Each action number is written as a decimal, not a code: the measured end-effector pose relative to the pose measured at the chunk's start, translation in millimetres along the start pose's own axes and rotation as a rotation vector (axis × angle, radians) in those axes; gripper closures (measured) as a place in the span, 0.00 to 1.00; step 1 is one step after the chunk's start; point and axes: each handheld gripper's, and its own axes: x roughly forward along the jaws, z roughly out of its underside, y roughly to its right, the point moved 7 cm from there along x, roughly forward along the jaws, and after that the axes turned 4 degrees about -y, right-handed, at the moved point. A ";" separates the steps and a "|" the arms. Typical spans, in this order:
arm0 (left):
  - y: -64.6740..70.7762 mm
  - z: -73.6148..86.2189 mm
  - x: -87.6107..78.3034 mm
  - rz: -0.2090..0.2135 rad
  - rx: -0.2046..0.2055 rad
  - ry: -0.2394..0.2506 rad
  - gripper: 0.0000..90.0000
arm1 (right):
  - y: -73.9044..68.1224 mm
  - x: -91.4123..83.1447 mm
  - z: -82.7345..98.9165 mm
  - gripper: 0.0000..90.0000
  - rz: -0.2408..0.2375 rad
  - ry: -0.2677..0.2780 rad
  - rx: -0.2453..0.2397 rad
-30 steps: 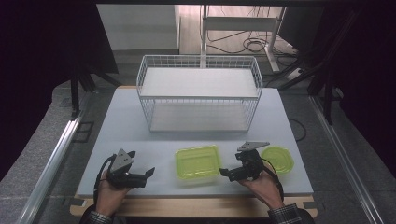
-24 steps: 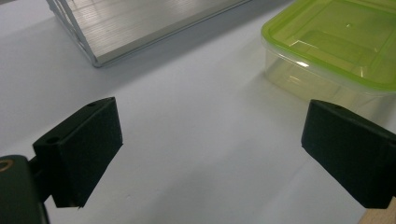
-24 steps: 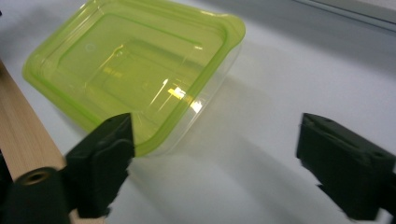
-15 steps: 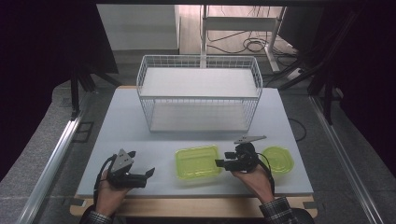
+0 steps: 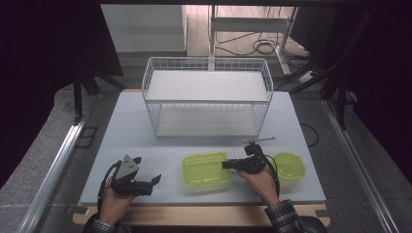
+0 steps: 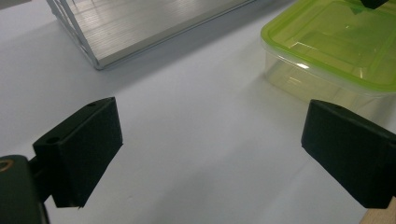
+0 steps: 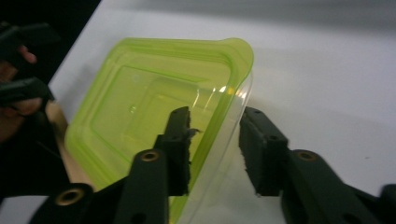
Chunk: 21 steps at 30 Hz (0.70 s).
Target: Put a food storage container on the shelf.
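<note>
Jaws of the right gripper (image 7: 215, 144) straddle the green box (image 5: 206, 168) rim unclosed, while the left gripper (image 6: 210, 158) hangs spread over bare worktop (image 5: 145, 141).

Black two-jaw left gripper (image 5: 154, 180) with grey three-cornered plate (image 5: 127, 166) on top, black right gripper (image 5: 225, 165) trailing a black cable (image 5: 276, 171), blocky pads (image 6: 79, 149), brass-ringed screw holes, plaid cuffs (image 5: 285, 217) at 6 o'clock

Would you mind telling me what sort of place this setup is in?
Probably a lab or recording station, not a home: a plain white table ringed by dark curtains, loose cables on the floor, and metal rails alongside.
</note>
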 end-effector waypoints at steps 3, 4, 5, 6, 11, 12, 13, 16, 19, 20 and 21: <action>0.1 -0.1 0.0 -0.001 0.002 0.001 0.06 | 0.7 1.1 -0.6 0.83 -0.071 -0.017 0.085; 0.1 -0.2 -0.1 -0.001 0.001 0.001 0.06 | 0.7 1.1 -0.6 0.83 -0.071 -0.017 0.085; 0.1 -0.3 -0.3 -0.001 0.001 0.003 0.06 | 0.2 1.1 -0.6 0.85 -0.089 -0.021 0.098; 0.1 -0.3 -0.3 -0.001 0.000 0.004 0.06 | -2.2 1.5 -1.4 0.88 -0.120 -0.023 0.114; -0.3 -0.4 -0.8 -0.003 -0.001 0.007 0.06 | -7.8 1.8 -2.7 0.89 -0.110 -0.036 0.093; -0.5 -0.5 -1.1 -0.004 -0.001 0.007 0.06 | -8.0 1.7 -2.8 0.89 -0.111 -0.034 0.093; -0.7 -0.5 -1.2 -0.005 -0.002 0.009 0.06 | -7.8 1.7 -2.6 0.89 -0.114 -0.033 0.098; -1.6 -0.5 -1.6 -0.006 -0.001 0.009 0.06 | -6.9 0.3 -2.6 0.89 -0.121 -0.021 0.110; -2.4 -0.4 -2.1 -0.007 -0.007 0.011 0.06 | -8.1 -5.6 -5.8 0.89 -0.146 0.004 0.124; -2.8 -0.3 -2.1 -0.009 -0.007 0.012 0.06 | -8.9 -8.8 -7.9 0.89 -0.153 0.015 0.124; -3.1 -0.2 -2.3 -0.009 -0.010 0.012 0.06 | -9.4 -10.7 -9.5 0.89 -0.155 0.024 0.123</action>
